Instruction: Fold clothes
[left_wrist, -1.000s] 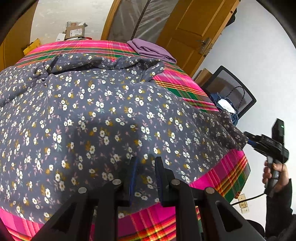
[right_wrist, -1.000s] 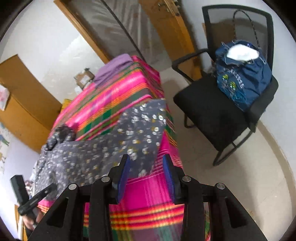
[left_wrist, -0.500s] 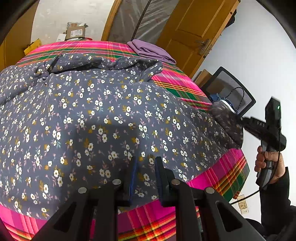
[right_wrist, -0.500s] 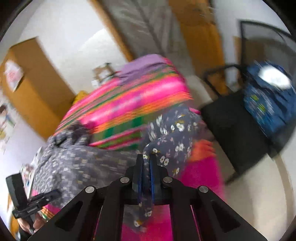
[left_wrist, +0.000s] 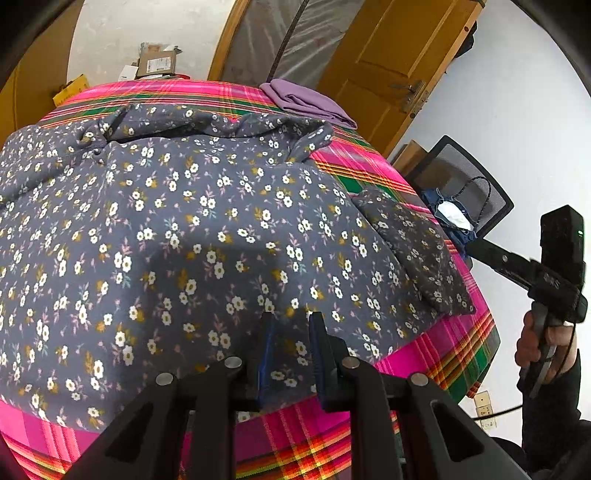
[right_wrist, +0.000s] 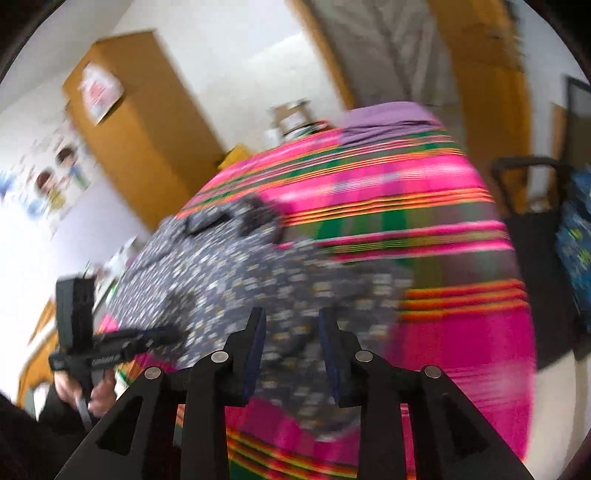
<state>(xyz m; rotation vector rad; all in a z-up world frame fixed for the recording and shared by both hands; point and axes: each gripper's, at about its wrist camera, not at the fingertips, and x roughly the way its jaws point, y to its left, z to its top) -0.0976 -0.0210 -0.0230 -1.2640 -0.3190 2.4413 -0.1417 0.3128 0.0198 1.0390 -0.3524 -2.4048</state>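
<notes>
We hold the left claw (left_wrist: 290, 354) at the near edge of the tabletop (left_wrist: 458, 343), its jaws set narrowly with the hem of the floral garment (left_wrist: 207, 229) lying between them; we cannot tell whether the pads actually press the cloth or only flank it. The right claw (right_wrist: 291, 347) is opening at this moment, its blue-padded fingers (right_wrist: 255, 350) apart over the garment's right side, and the picture there is too blurred to show any cloth pinched between them. In the left wrist view that same claw stands off the right edge of the tabletop, clear of the fabric, gripped by a hand (left_wrist: 543, 347) in a dark sleeve.

The garment lies spread across most of the plaid-covered tabletop, collar toward the far edge, with a folded purple cloth (left_wrist: 306, 101) near the far right corner. A chair (left_wrist: 469, 192) with a blue bag stands beyond the right edge.

Compared with a moment ago, the right sleeve (left_wrist: 410, 243), which then hung over the right edge and was lifted in the pinched right claw, now rests folded inward on the garment's body. The left claw has stayed where it was.
</notes>
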